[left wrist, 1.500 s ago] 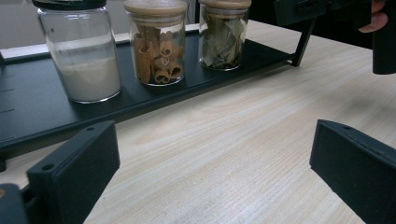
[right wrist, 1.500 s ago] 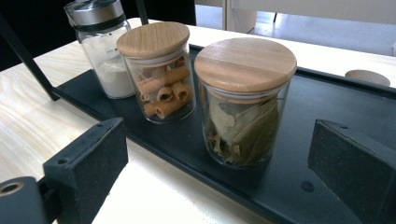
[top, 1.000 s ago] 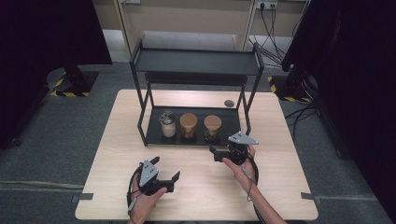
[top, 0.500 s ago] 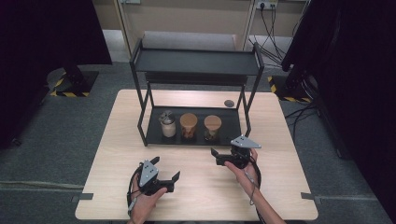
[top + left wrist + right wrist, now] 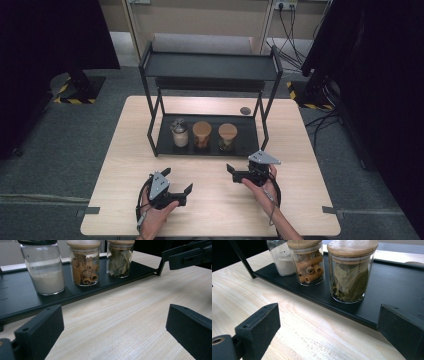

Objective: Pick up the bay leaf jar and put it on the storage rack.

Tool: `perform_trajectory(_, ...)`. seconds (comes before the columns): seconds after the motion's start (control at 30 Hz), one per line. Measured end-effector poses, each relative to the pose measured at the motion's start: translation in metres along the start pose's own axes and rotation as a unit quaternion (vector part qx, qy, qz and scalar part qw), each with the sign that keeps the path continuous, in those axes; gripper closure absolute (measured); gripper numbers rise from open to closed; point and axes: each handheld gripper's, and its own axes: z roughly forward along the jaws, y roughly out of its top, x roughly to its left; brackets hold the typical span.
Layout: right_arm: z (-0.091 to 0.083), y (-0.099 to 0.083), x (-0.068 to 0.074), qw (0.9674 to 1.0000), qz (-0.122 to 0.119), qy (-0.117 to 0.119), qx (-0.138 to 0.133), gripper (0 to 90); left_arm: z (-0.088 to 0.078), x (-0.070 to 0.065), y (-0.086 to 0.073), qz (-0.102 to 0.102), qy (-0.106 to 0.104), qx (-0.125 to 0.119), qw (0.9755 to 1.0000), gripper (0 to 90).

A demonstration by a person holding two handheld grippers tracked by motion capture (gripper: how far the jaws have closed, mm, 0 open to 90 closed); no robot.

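Wooden table, both jaws were wide open; right gripper was nearest the bay-leaf jar. I'd approach level, grabbing below the lid.

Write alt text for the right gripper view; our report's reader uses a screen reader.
The open hand-held gripper faces three glass jars on a black shelf tray: bay leaves nearest, cinnamon sticks next, white powder farthest. Light wooden table lies below.

The white powder jar is getting cut off at the top edge, partly hiding behind the cinnamon jar. A small dark round thing behind the rack is looking too tiny to tell.
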Motion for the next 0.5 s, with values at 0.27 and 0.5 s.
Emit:
perform_trajectory(0.27,-0.0052,-0.0044,0.0022,1.0,0.0,0.003,-0.002,5.3,0.0,0.0001,0.0,0.0,0.0,0.0,1.0,1.2)
perform_trajectory(0.5,-0.0098,-0.0097,0.0025,1.0,0.003,0.004,-0.001,5.3,-0.0001,0.0,-0.0002,0.0,0.0,-0.001,1.0,1.2)
